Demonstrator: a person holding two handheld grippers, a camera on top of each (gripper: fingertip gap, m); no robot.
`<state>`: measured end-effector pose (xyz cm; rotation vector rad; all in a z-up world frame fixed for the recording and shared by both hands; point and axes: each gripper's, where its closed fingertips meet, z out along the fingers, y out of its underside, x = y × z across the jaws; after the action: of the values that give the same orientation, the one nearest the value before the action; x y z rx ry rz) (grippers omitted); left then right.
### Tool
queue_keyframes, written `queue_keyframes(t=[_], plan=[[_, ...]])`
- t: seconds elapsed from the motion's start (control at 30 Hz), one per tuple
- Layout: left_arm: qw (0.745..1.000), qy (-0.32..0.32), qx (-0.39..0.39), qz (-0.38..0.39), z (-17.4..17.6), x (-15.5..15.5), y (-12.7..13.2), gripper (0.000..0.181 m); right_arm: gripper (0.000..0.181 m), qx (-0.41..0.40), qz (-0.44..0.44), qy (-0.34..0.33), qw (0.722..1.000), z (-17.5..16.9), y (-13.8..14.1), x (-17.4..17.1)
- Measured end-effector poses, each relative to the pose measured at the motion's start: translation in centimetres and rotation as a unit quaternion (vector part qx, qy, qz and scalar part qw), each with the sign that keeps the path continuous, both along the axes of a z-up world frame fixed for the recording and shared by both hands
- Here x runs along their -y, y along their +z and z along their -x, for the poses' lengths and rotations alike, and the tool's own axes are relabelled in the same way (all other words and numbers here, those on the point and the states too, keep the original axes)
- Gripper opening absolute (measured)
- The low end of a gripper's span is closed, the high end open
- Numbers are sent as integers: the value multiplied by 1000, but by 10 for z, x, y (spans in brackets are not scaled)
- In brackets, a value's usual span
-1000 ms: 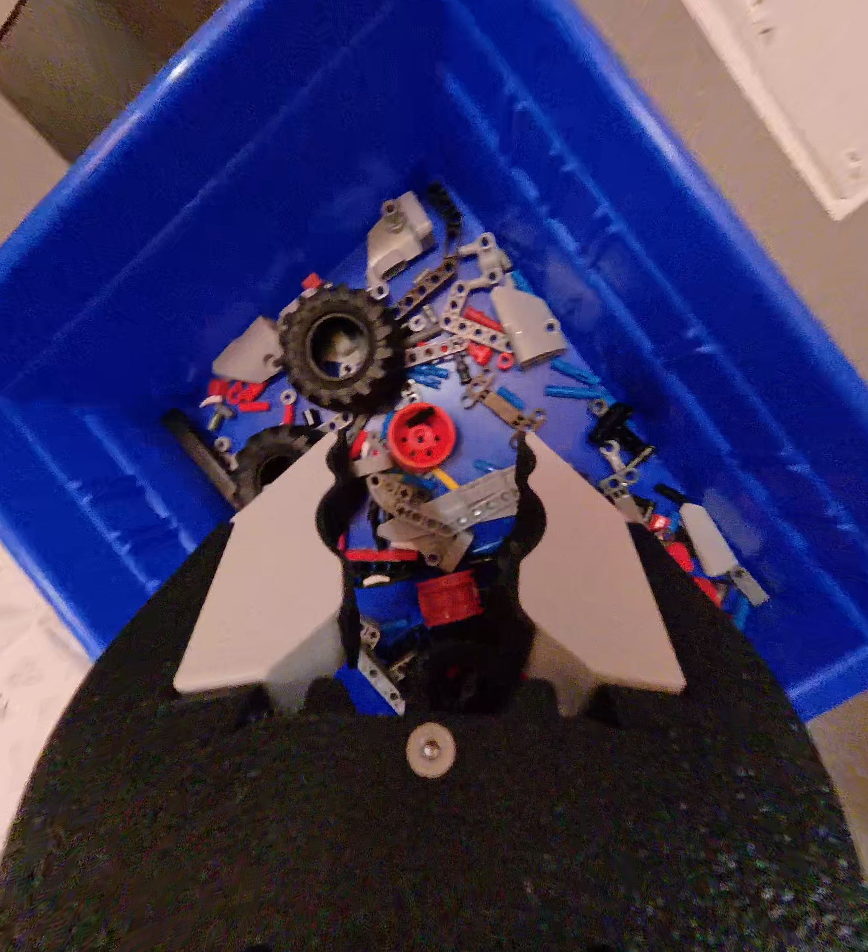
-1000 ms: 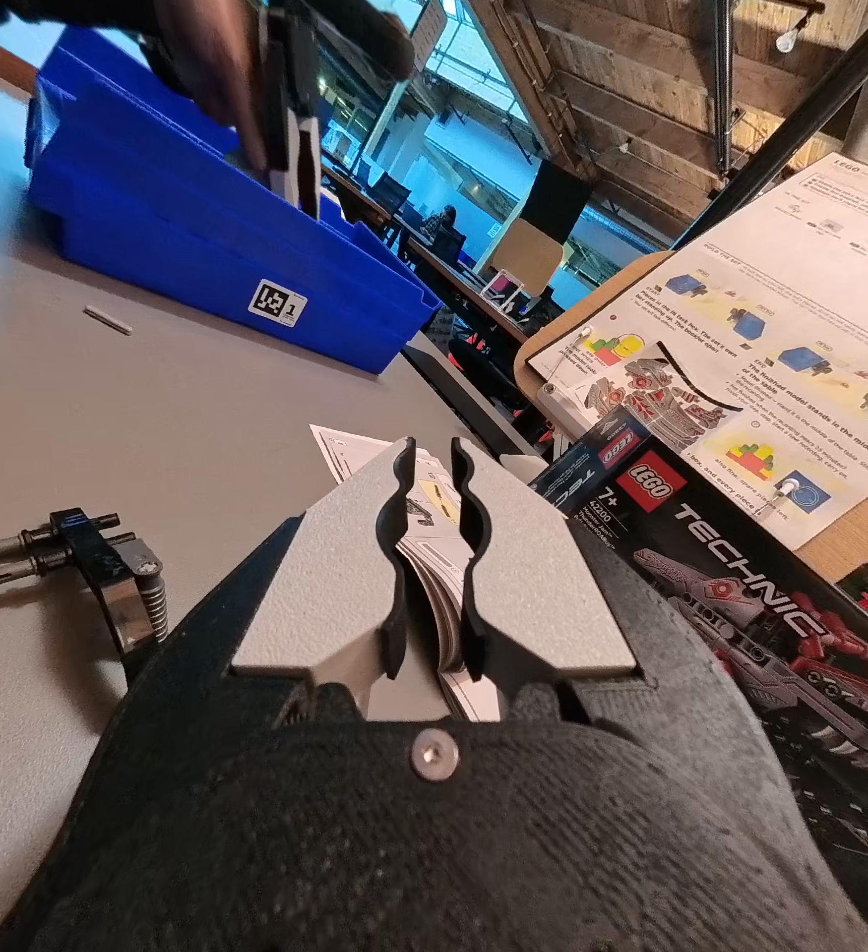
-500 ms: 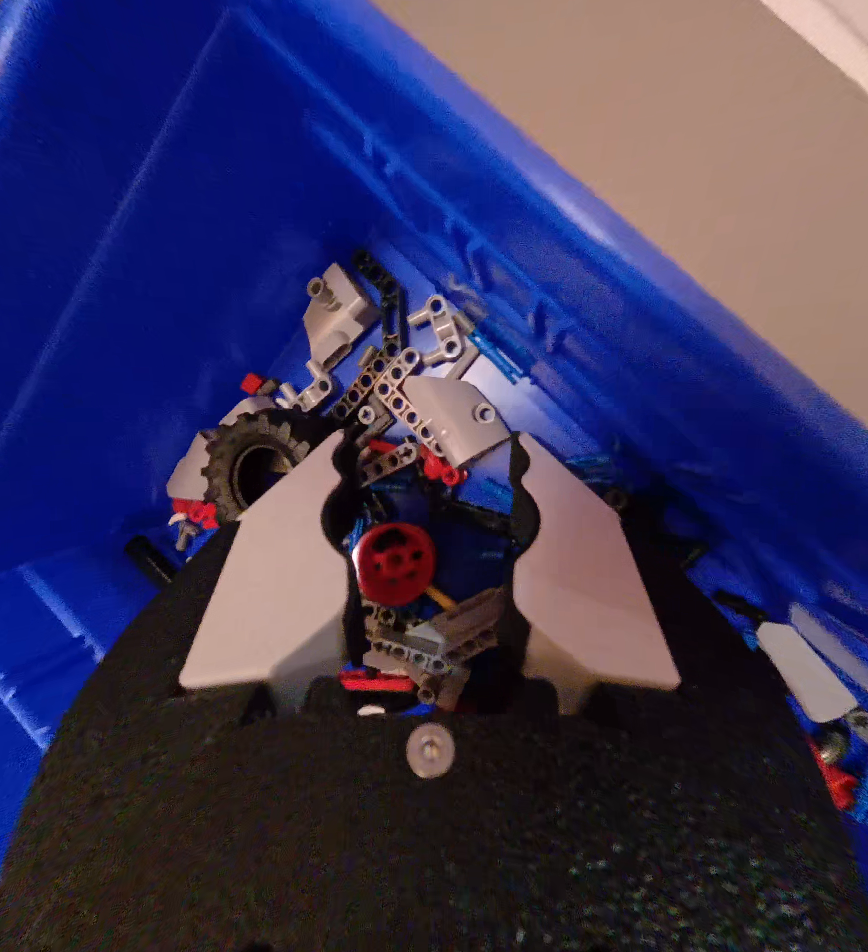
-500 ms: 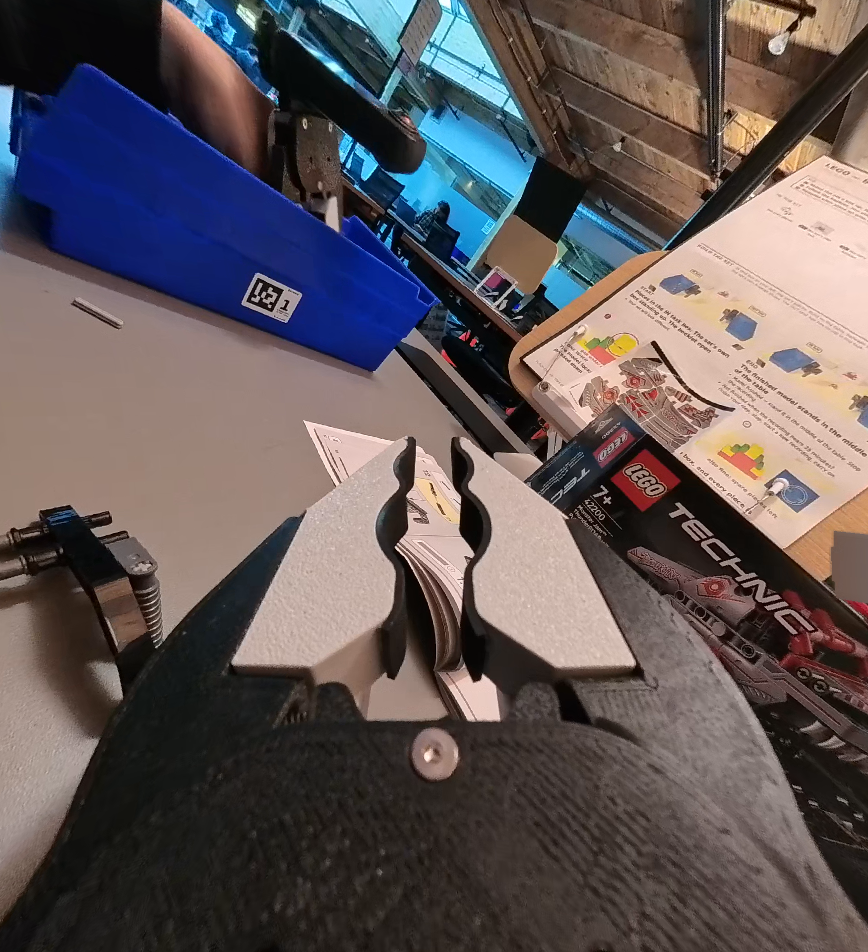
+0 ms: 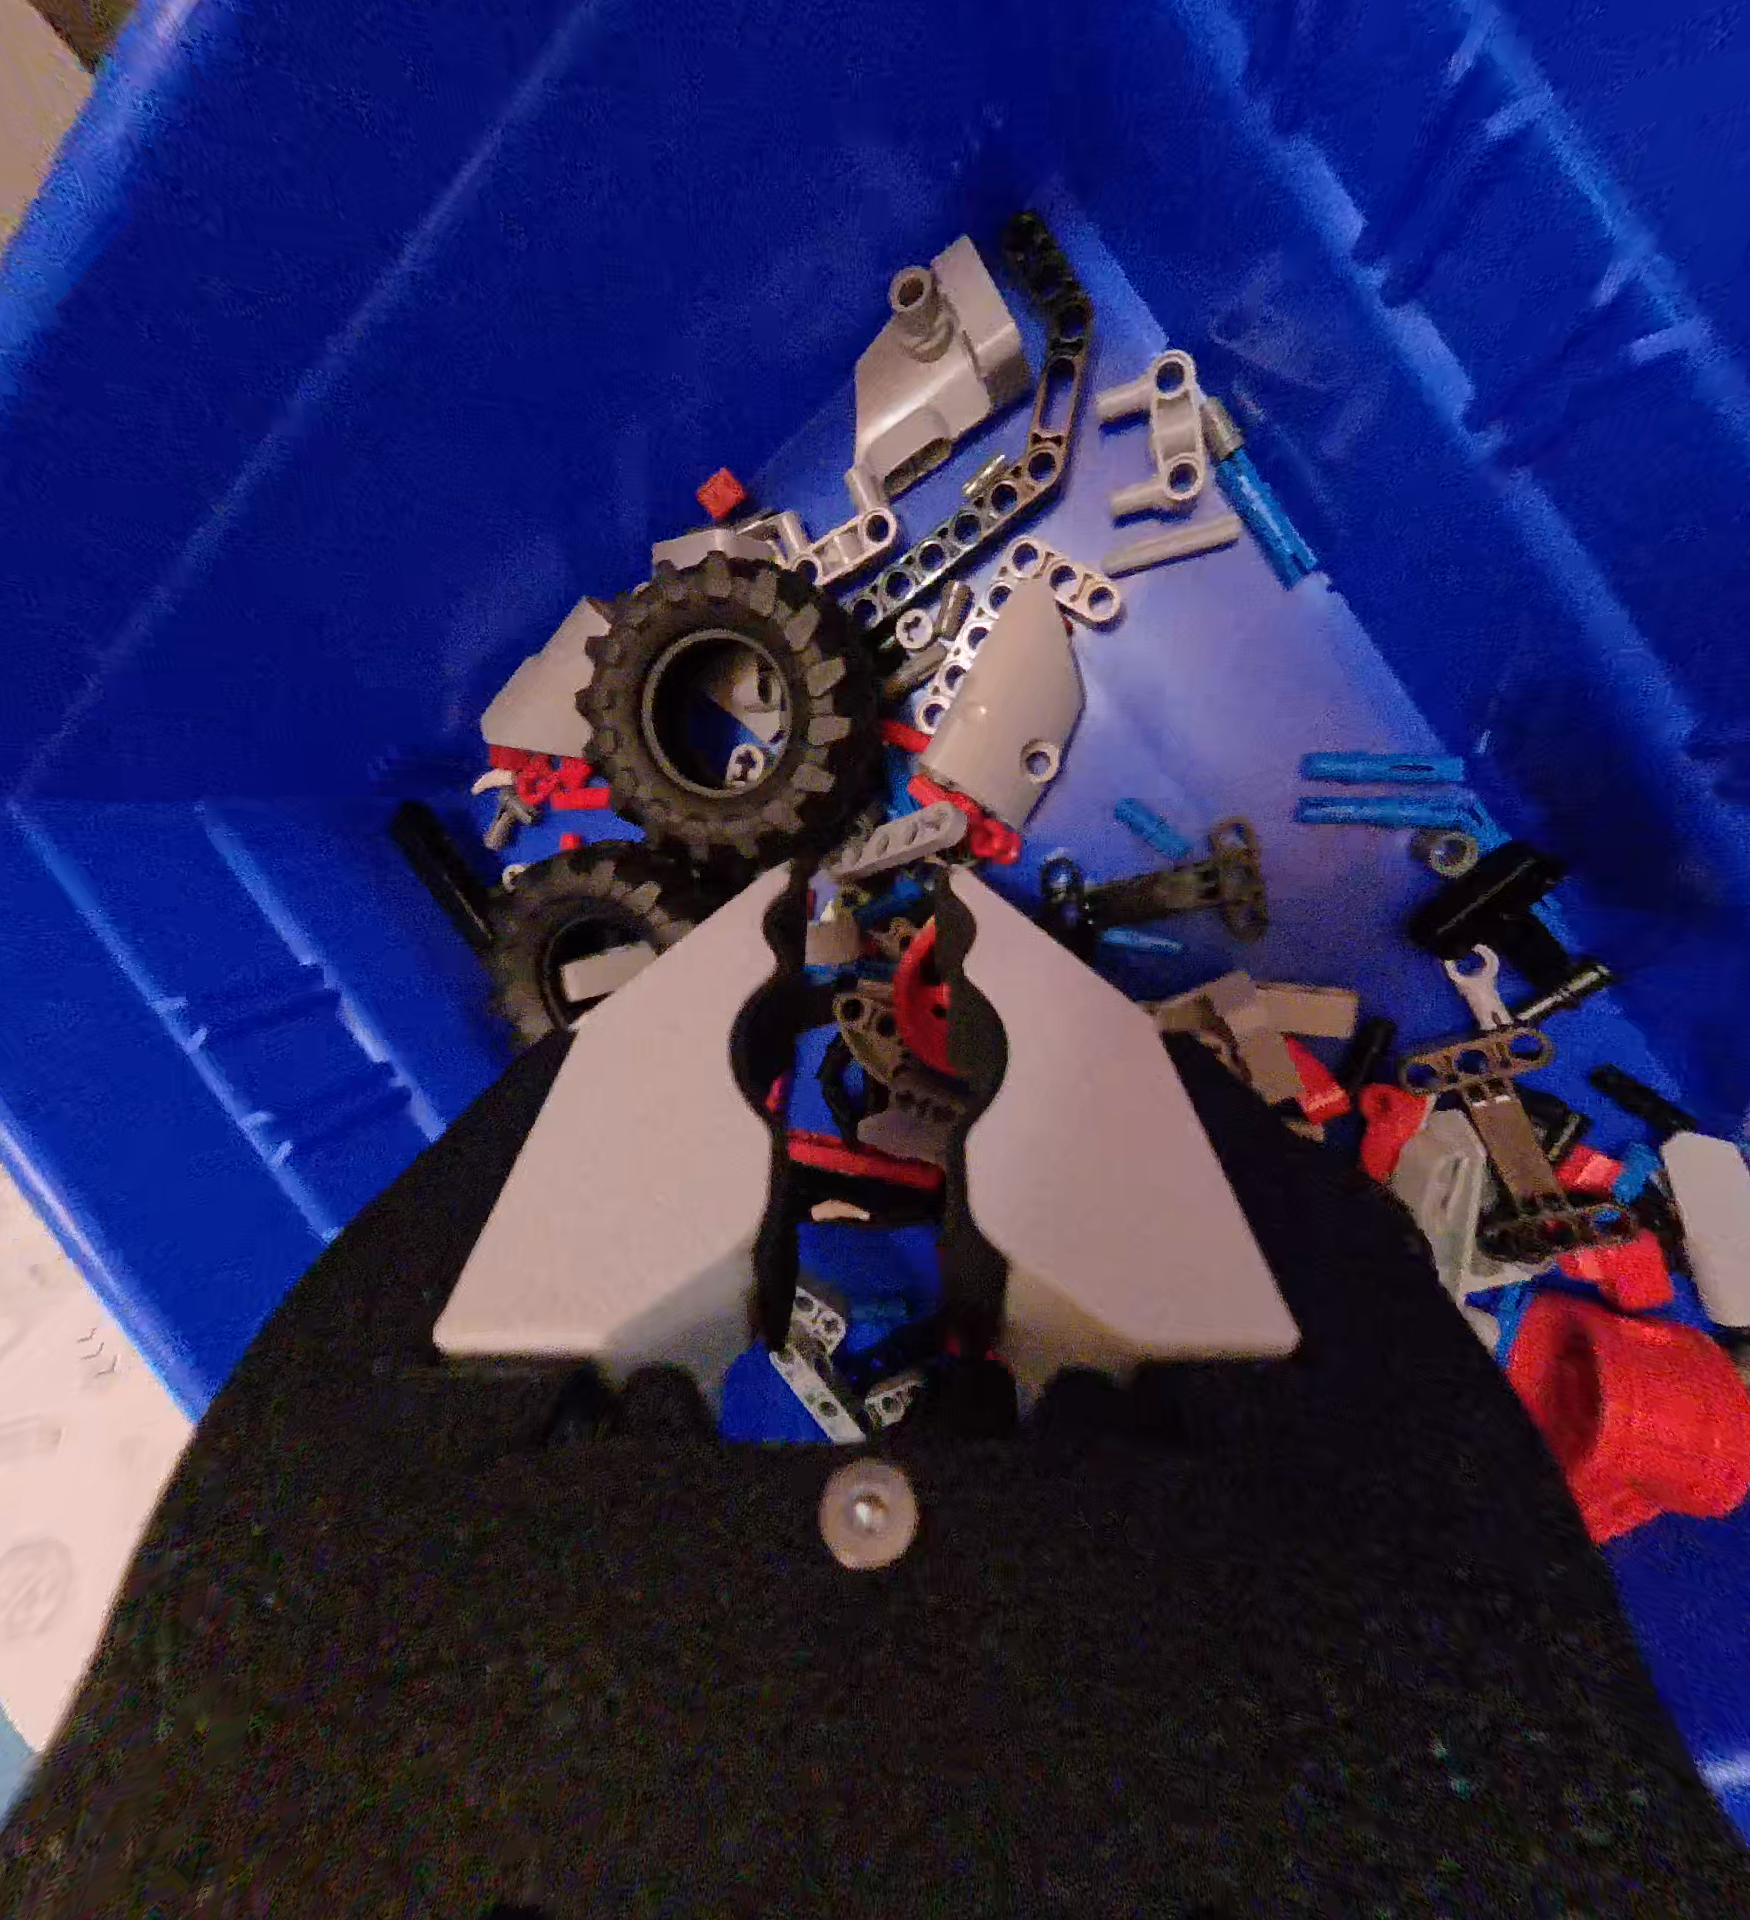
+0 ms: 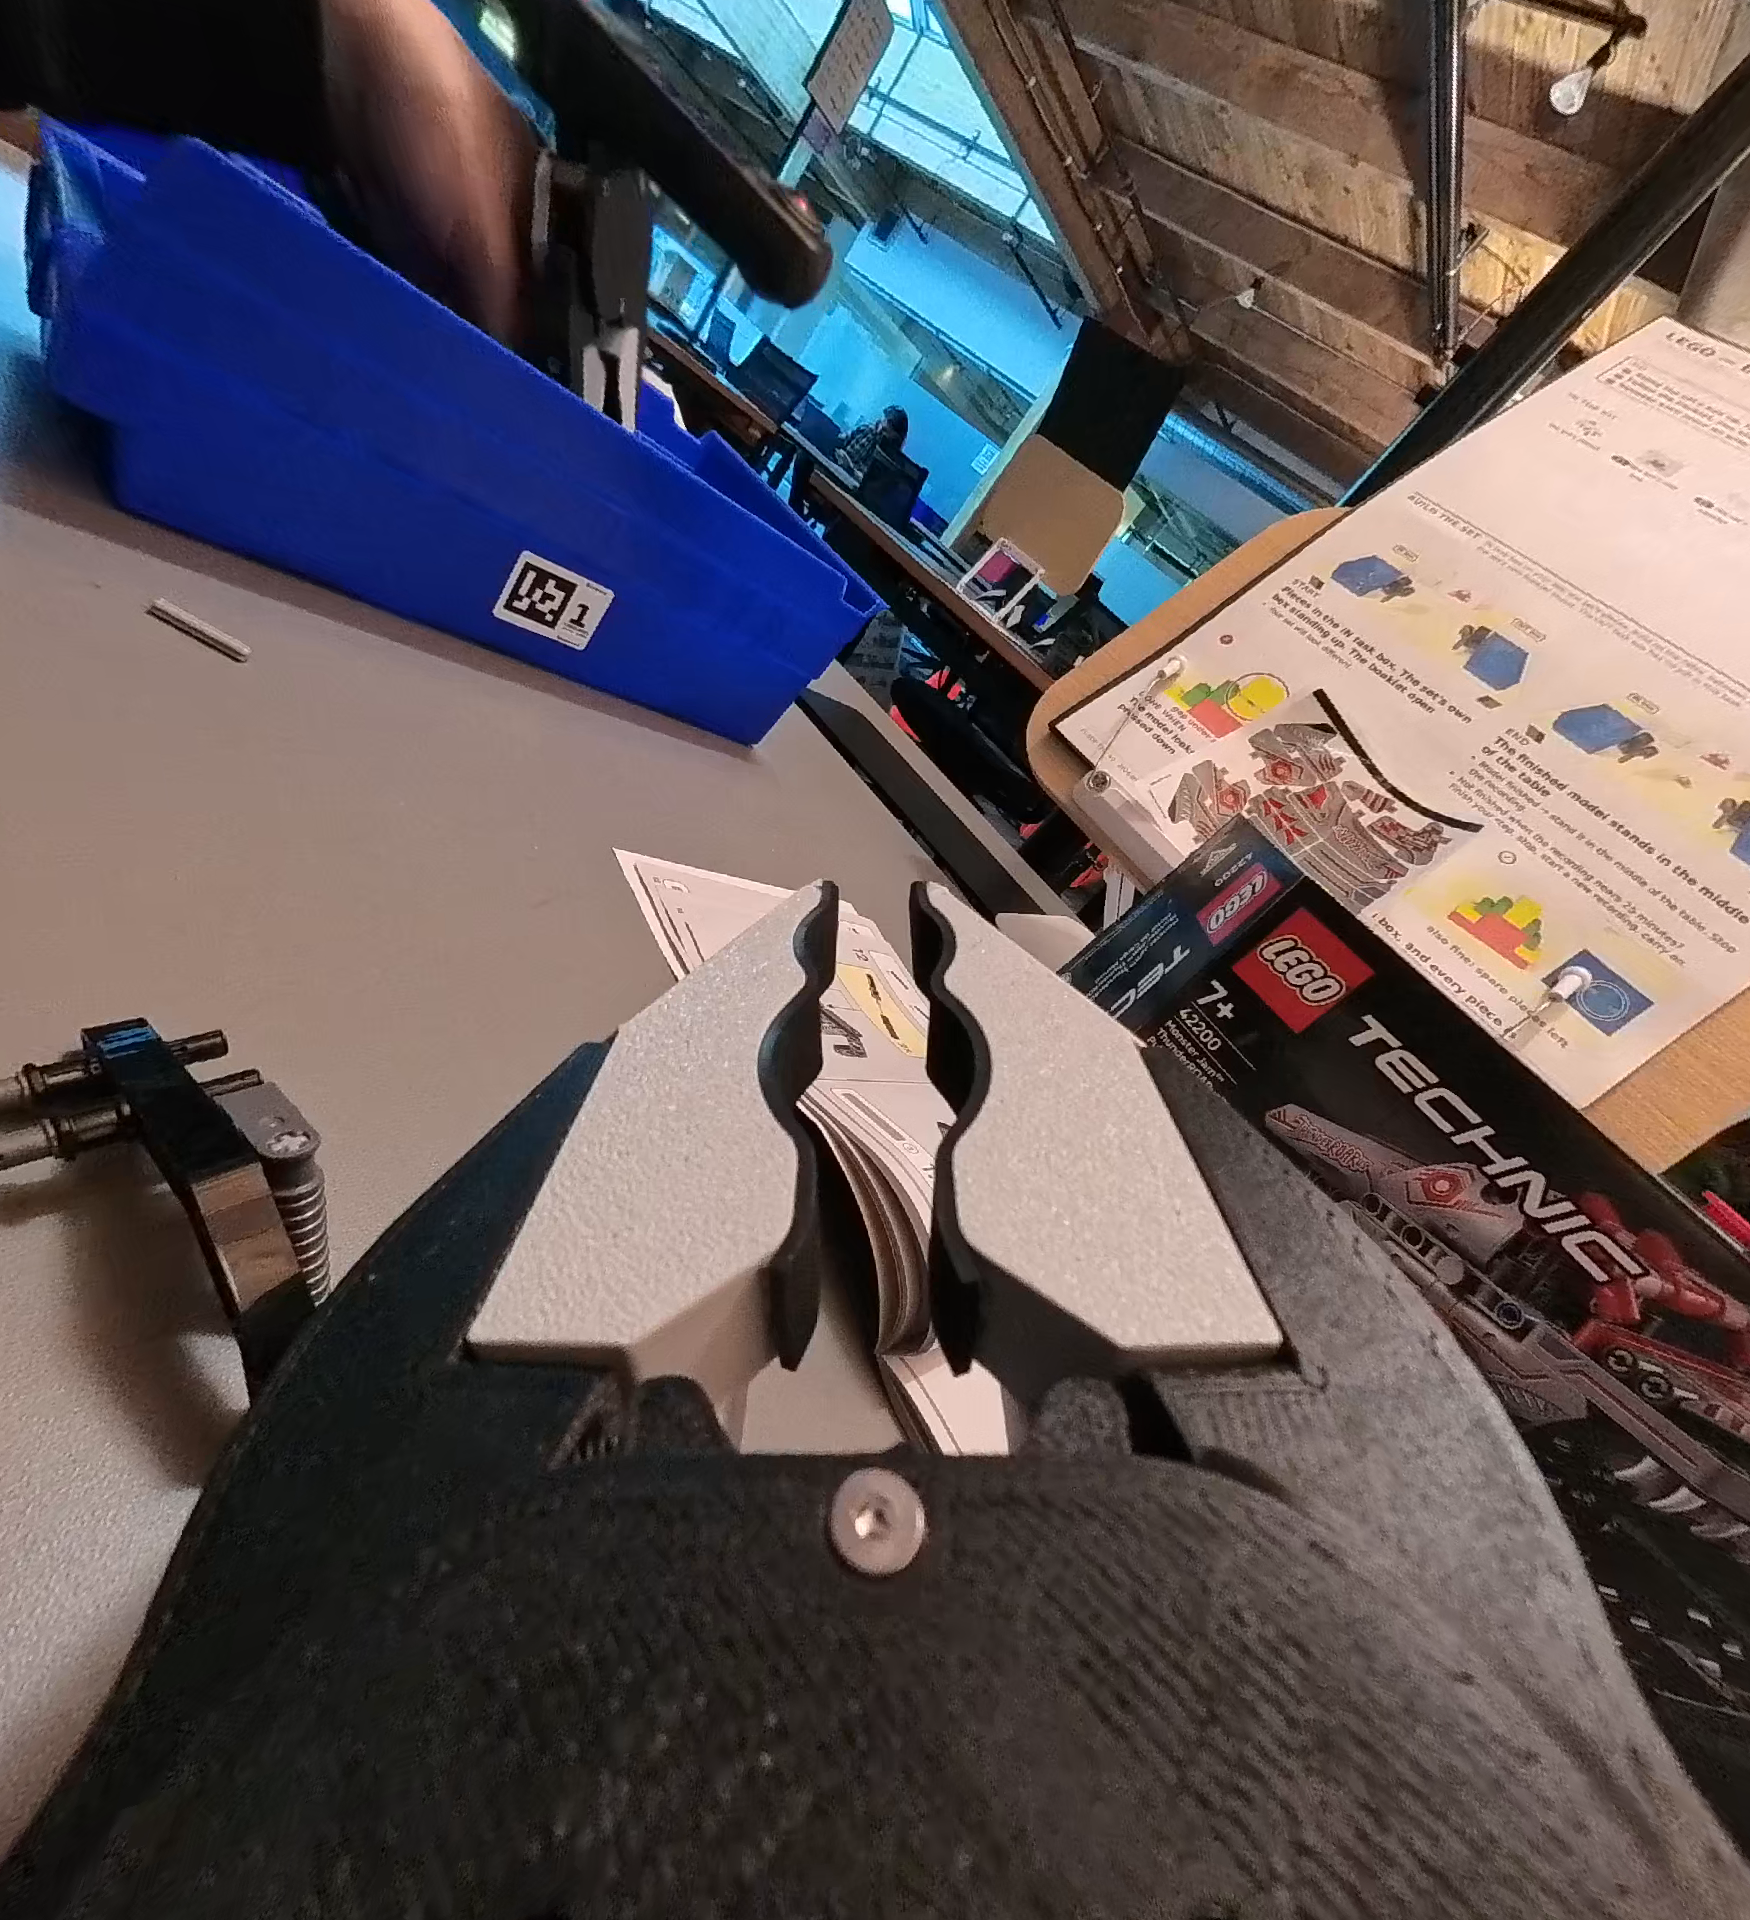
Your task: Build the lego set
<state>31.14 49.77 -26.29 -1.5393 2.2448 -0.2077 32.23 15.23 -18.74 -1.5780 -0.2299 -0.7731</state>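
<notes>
2 jaws of my left gripper (image 5: 871,883) have drawn in from a wide spread to a narrow gap around the red wheel hub (image 5: 918,997), low inside the blue bin (image 5: 331,416); I cannot tell whether they pinch it yet. If they do, this pick is nearly made. Outside the bin, my right gripper (image 6: 873,904) idles slightly parted, holding nothing.

Right claw (image 6: 873,914) slightly parted over open booklet (image 6: 866,1132), blue bin (image 6: 414,499) beyond.

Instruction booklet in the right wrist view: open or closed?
Open. The booklet lies on the grey table with printed pages fanned upward, seen between the right gripper fingers.
</notes>
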Motion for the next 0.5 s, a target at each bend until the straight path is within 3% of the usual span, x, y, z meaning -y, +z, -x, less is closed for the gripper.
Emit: queue_keyframes(t=[0.17,0.3,0.4,0.5], plan=[[1000,24,11,-2,5,-13,12,23,11,1,2,1,1000,0,-1,0],[999,14,31,25,0,-5,18,27,11,0,2,1,1000,0,0,0],[987,-110,95,75,-19,37,27,36,11,0,3,1,1000,0,-1,-1],[962,-231,129,63,-25,64,21,43,11,-2,3,3,1000,0,-1,-1]])
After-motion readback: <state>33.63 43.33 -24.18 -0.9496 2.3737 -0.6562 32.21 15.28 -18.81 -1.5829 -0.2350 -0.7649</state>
